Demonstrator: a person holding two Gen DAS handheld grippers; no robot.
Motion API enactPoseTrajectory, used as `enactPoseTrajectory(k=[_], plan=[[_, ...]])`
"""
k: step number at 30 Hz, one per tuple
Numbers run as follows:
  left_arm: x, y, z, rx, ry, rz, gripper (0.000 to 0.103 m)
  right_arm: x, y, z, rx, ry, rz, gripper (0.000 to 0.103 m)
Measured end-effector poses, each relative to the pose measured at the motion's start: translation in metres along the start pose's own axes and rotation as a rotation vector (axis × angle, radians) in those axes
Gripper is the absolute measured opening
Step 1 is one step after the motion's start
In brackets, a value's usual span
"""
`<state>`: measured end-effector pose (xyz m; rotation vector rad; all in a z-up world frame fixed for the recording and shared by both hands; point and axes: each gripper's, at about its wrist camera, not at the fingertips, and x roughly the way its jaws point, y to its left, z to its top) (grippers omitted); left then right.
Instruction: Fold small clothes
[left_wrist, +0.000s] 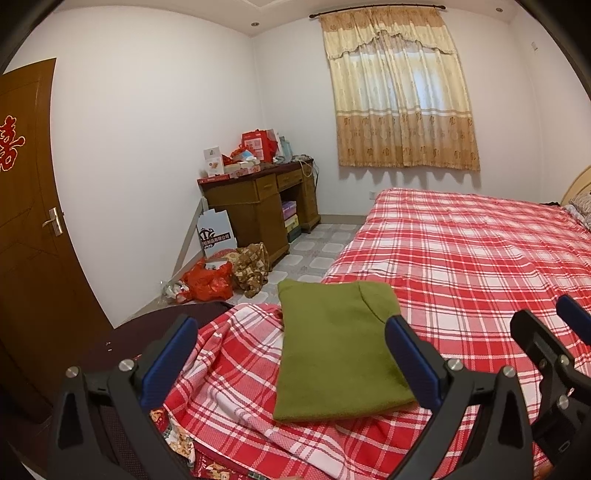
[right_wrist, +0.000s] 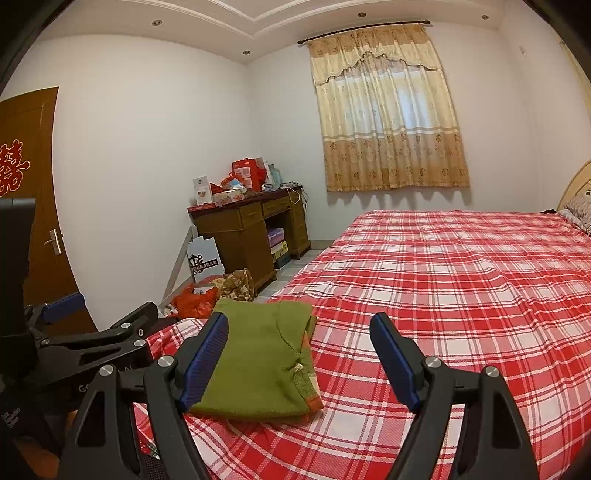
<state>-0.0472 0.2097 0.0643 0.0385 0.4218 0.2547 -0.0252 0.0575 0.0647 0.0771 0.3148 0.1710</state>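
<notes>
A folded olive-green garment lies flat on the red plaid bed sheet near the bed's front left corner. It also shows in the right wrist view, with an orange trim along its right edge. My left gripper is open and empty, held above the garment with its jaws apart on either side. My right gripper is open and empty, just right of the garment, its left finger over the cloth's left part. The right gripper also shows in the left wrist view.
A wooden desk piled with red boxes stands by the far wall. Bags and cloth lie on the tiled floor beside it. A brown door is at the left. A curtained window is behind the bed.
</notes>
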Motion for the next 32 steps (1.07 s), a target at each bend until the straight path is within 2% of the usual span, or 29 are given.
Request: enactPoseTrajectory(k=[17, 24, 32], plan=[[0.009, 0.001, -0.002, 0.006, 0.037, 0.013, 0.103, 0.003, -0.004, -0.002, 0.014, 0.012, -0.015, 0.08], [0.015, 0.0, -0.003, -0.008, 0.056, -0.031, 0.103, 0.008, -0.004, -0.004, 0.022, 0.037, -0.022, 0.08], [0.017, -0.001, -0.003, -0.011, 0.062, -0.017, 0.103, 0.007, -0.004, -0.006, 0.028, 0.036, -0.023, 0.08]])
